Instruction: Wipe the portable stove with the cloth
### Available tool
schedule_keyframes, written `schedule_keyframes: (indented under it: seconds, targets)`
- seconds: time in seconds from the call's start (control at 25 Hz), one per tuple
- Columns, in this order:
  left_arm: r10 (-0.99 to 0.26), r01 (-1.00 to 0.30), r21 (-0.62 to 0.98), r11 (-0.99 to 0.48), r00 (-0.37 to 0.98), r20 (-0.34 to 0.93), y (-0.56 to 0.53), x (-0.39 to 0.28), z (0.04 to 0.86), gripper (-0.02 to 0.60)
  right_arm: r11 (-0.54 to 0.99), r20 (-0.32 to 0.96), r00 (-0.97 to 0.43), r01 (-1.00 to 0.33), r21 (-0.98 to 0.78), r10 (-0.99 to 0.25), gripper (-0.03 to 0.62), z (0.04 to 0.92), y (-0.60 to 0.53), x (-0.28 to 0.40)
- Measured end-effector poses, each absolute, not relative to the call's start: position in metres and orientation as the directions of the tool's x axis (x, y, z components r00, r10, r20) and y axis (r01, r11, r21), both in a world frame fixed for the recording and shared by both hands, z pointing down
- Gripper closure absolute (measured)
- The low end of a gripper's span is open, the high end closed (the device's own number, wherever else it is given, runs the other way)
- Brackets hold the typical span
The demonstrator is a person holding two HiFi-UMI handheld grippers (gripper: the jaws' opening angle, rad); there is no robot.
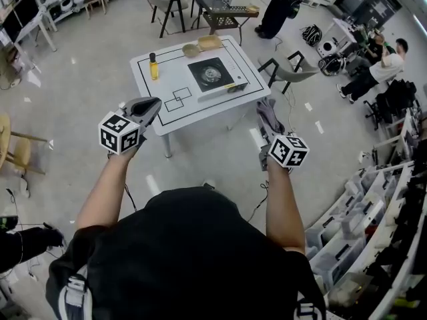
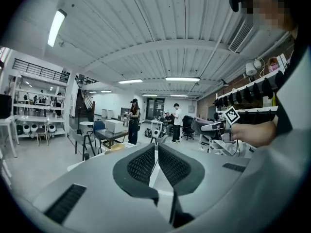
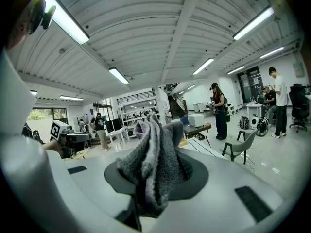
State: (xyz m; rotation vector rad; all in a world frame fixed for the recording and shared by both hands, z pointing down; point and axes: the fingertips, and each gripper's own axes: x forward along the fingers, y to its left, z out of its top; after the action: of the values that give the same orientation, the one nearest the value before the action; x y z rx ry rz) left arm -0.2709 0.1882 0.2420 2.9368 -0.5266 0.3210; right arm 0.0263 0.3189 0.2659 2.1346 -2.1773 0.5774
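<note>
The left gripper [image 1: 155,104] has its jaws pressed together at the tips with nothing between them. The right gripper [image 1: 267,117] is clamped on a bunched grey cloth [image 3: 154,161], whose folds stick up past its jaw tips. Both are held in the air short of the near edge of the white table [image 1: 175,115]. The portable stove [image 1: 213,74] sits on that table, ahead of both grippers and between their lines, apart from each. A yellow bottle [image 1: 153,66] stands ahead of the left gripper.
</note>
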Motion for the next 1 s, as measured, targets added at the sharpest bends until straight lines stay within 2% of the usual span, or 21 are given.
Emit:
schedule_keyframes:
  seconds: [0.44, 1.0]
  targets:
    - [-0.322, -0.354, 0.091, -0.931, 0.913, 0.251, 0.150, -0.232, 0.259, 0.554, -0.015, 0.305, -0.066, -0.967, -0.254, -0.950, 0.471, 0.289, 0.277, 0.059]
    - [-0.335, -0.383, 0.135, -0.914, 0.898, 0.286, 0.074, -0.139, 0.285, 0.555, 0.039, 0.345, -0.141, -0.957, -0.286, -0.928, 0.471, 0.323, 0.177, 0.145]
